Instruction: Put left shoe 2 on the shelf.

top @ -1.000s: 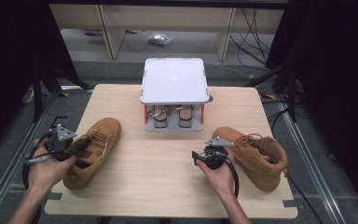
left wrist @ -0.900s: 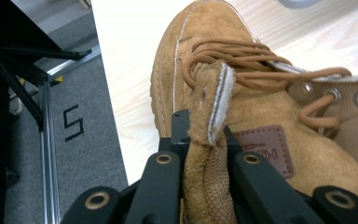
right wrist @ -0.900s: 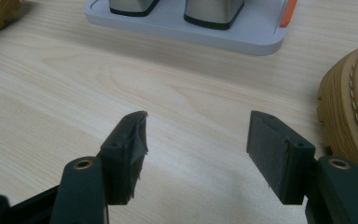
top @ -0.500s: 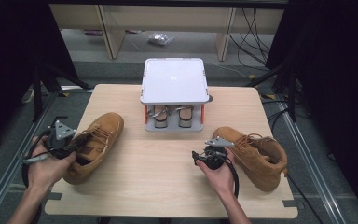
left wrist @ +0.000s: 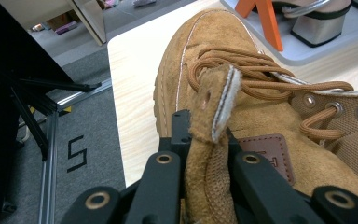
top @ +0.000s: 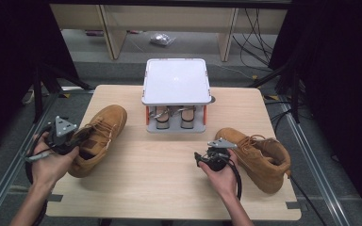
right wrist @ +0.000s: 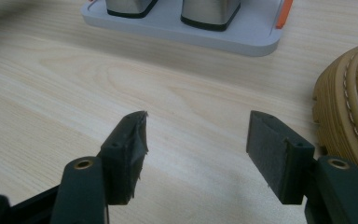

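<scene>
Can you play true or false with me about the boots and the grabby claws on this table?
1. The left gripper is pinching the tongue of the left boot. True.
2. The right gripper is holding a boot. False: its jaws are open with nothing between them, above the bare table.
3. Both boots are brown. True: the right boot is the same tan-brown colour.
4. The two boots are touching each other. False: they lie apart, one near each side of the table.
5. A small rack with a pale flat top stands at the far side of the table, with shoes under it. True.
</scene>
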`<state>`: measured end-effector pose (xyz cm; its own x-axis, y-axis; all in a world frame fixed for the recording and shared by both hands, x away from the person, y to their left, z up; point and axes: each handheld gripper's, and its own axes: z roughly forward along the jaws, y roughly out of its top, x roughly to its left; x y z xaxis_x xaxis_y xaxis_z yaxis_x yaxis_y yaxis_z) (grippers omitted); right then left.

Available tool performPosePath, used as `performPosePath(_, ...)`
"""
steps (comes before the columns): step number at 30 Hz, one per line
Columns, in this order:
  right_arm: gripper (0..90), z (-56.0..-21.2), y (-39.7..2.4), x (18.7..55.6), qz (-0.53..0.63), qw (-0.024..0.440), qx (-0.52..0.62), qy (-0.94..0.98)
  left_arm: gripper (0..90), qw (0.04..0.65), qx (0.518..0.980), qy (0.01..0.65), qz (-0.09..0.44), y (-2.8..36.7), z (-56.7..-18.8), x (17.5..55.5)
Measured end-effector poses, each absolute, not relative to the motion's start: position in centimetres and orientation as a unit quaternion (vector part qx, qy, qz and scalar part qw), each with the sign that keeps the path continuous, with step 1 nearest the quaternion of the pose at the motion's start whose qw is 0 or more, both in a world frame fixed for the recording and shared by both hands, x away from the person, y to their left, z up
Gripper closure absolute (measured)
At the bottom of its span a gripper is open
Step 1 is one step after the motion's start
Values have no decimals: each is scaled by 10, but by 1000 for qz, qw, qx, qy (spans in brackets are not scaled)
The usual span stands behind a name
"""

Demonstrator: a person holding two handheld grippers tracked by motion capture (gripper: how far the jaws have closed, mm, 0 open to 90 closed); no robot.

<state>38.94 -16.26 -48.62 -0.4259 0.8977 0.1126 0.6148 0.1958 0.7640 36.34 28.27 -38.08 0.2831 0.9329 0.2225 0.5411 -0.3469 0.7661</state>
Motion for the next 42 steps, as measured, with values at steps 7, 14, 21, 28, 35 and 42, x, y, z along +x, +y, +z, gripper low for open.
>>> performPosePath(7,388,-486,-162,389,386,183,508,748,838,296,742,490,351,281,-377,368)
performPosePath(14,387,-487,-161,389,389,183,505,748,838,303,733,494,356,282,-373,374)
performPosePath(21,388,-485,-161,387,386,185,510,746,838,314,723,499,360,282,-370,380)
performPosePath(28,376,-487,-160,388,394,180,508,745,839,320,715,505,362,283,-367,385)
performPosePath(35,374,-487,-160,388,388,190,504,748,839,320,715,505,364,283,-364,390)
performPosePath(42,372,-487,-160,388,391,190,502,748,839,324,710,509,364,283,-360,395)
